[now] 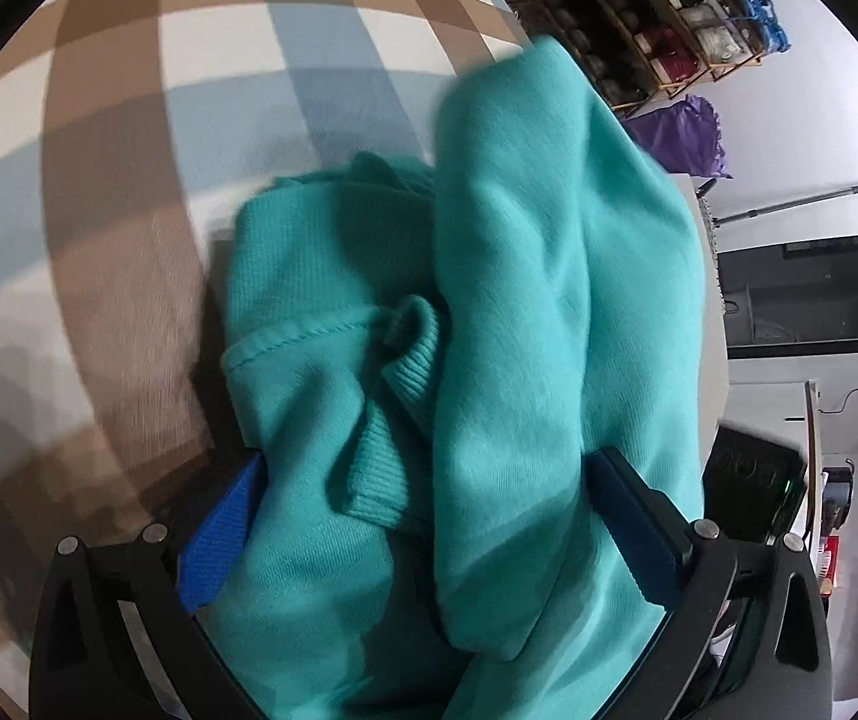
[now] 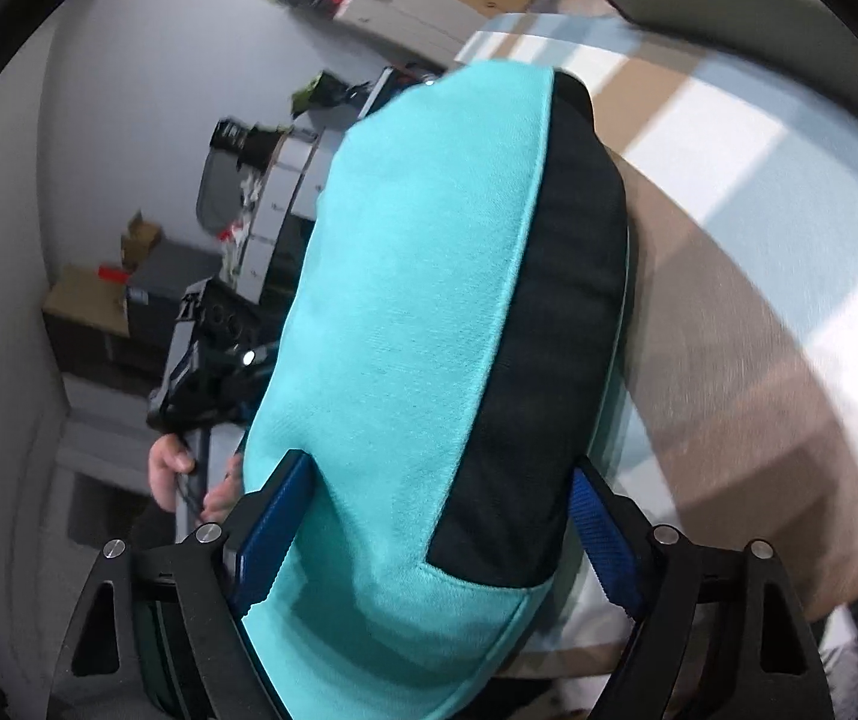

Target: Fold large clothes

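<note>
Left wrist view, left hand-held gripper (image 1: 429,516) clamping bunched teal garment (image 1: 489,312), right hand-held gripper (image 2: 441,528) likewise, no readable writing

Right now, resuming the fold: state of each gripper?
Left gripper: wide around the teal garment; grip cannot be told.
Right gripper: same.
</note>
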